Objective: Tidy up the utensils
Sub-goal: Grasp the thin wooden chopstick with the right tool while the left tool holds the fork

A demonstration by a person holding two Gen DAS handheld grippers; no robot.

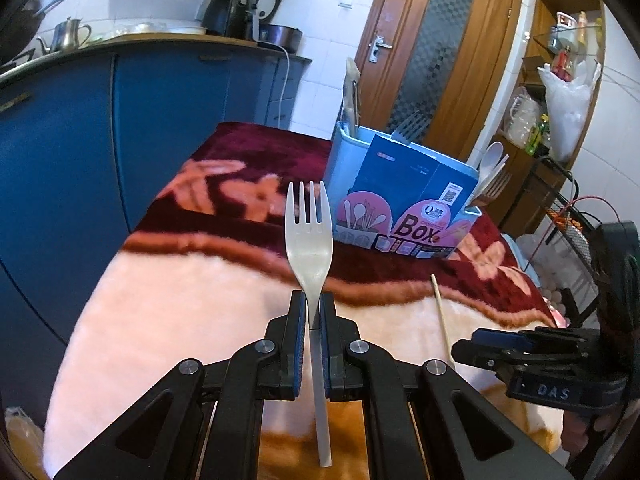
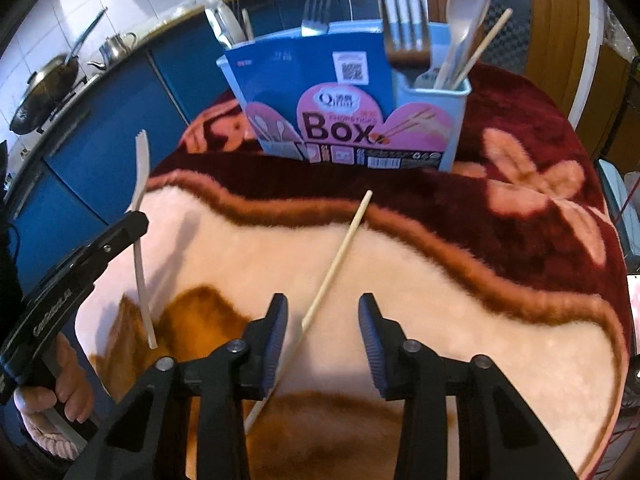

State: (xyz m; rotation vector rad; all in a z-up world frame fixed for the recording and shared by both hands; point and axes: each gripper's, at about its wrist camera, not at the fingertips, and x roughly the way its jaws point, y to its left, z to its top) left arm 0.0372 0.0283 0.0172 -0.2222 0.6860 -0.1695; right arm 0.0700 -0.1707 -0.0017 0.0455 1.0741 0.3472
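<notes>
Up front, the left gripper (image 1: 313,300) is pinched on a white plastic fork (image 1: 309,232) — its pads press the neck just below the head, tines pointing up and away, the handle running back between the linkage toward the camera. From the right wrist view the same fork (image 2: 141,208) shows edge-on at the left, held above the blanket (image 2: 460,320), with the left gripper (image 2: 134,222) black around it and the person's hand (image 2: 60,396) on its grip. The right gripper (image 2: 323,320) is spread wide, its two blue-ribbed pads well apart and holding nothing. A wooden chopstick (image 2: 340,264) lies flat on the blanket, slanting from near the left pad up toward the box (image 2: 344,120); its near end passes just inside that pad — whether they touch I cannot tell. In the left view the chopstick (image 1: 442,320) lies to the right of the fork, and the right gripper (image 1: 532,356) sits low at the right edge. The box (image 1: 400,200), pale blue with a blue and pink label, stands at the far side on the dark red part of the blanket. Its right compartment holds a spoon (image 2: 464,24), a chopstick and a fork; metal forks (image 2: 404,24) stand behind the label.
</notes>
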